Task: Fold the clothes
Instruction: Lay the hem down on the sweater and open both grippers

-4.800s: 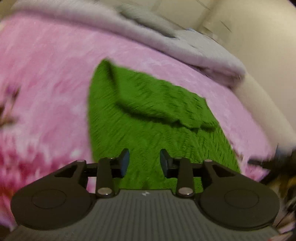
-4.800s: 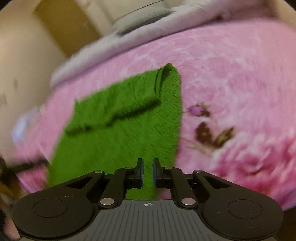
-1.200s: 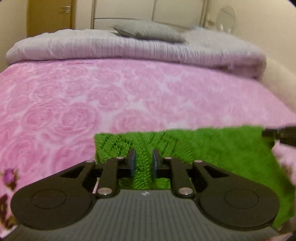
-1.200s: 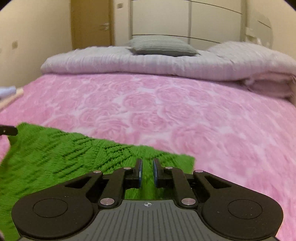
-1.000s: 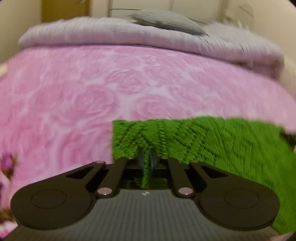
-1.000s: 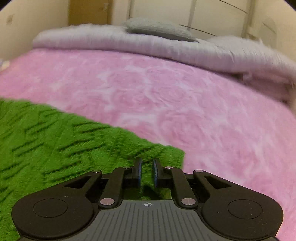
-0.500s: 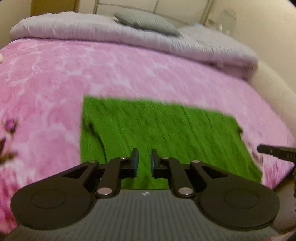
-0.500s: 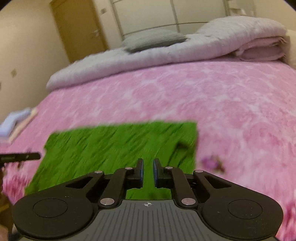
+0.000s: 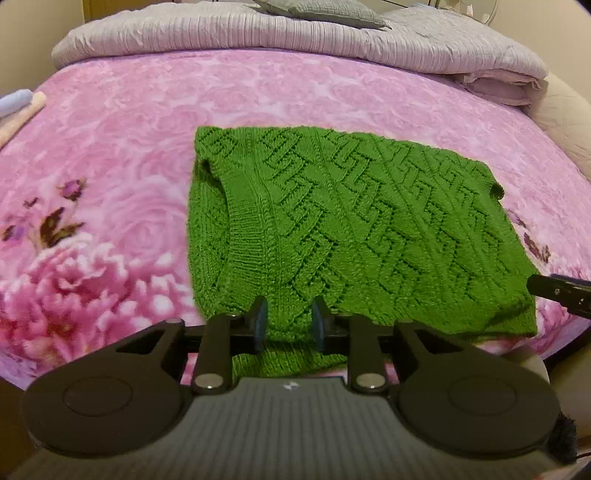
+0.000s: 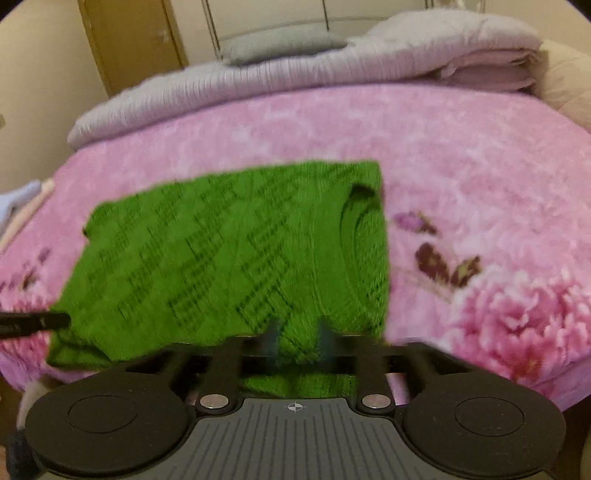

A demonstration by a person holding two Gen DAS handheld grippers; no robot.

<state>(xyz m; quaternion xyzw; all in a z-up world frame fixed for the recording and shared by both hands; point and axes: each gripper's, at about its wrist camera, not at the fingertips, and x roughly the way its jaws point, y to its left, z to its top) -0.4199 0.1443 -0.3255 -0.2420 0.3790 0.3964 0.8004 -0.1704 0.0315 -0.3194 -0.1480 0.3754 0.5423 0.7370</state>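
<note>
Green knit sweater [image 9: 351, 225] lies folded into a flat rectangle on the pink rose-print blanket [image 9: 122, 147], toward the bed's near edge. Left gripper [image 9: 287, 325] has its jaws spread, nothing between them, over the sweater's near hem. Right gripper [image 10: 299, 338] is motion-blurred; its jaws look apart, also over the near hem. Its tip shows at the right edge of the left view. Folded grey duvet [image 9: 221, 33] and grey pillow [image 10: 280, 46] sit at the far end, well apart. Bare blanket surrounds the sweater on both sides and behind.
</note>
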